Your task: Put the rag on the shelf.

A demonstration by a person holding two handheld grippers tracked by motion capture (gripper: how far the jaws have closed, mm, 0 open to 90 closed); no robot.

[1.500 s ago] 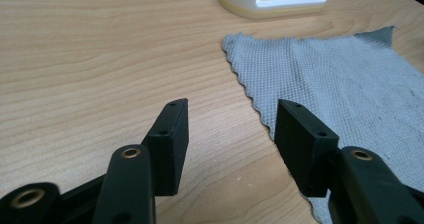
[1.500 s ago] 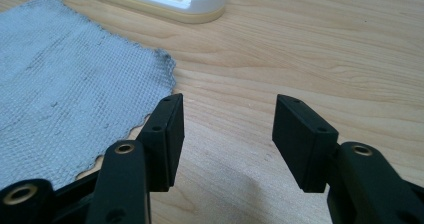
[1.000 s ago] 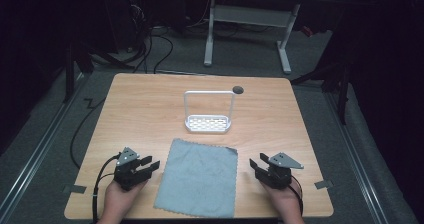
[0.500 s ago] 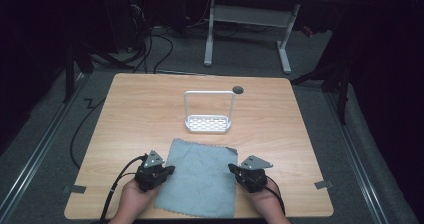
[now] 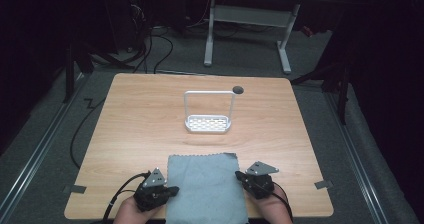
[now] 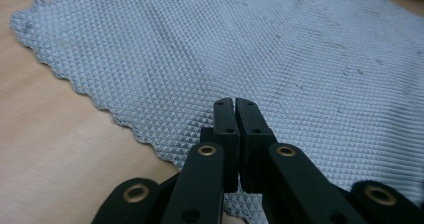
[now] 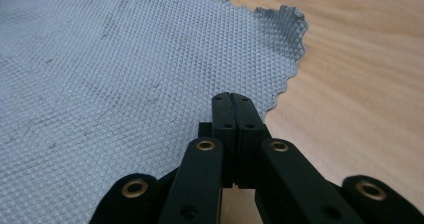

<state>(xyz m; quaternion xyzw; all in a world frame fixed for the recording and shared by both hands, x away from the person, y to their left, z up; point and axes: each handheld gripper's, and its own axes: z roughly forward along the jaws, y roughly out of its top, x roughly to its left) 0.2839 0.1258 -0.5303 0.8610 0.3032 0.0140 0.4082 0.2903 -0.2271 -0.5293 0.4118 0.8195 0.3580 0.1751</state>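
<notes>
On the wooden surface (image 5: 140, 129), near edge: grey waffle-weave cloth (image 5: 206, 189) lying flat. White wire-handled rack (image 5: 208, 113) sits mid-surface, well apart from cloth. Left tongs (image 6: 235, 104) over cloth's left edge, jaws closed, gripping nothing visible. Right tongs (image 7: 232, 99) over right edge, same state.

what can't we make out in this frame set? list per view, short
- High view: near edge of the grey cloth cut off by the picture's bottom edge.
- Left gripper view: jaws of the left gripper closed over the cloth's edge; whether any fabric is pinched is hidden by the jaws.
- Right gripper view: same for the right gripper.
- High view: small dark spot beside the white rack, too small to identify.
</notes>
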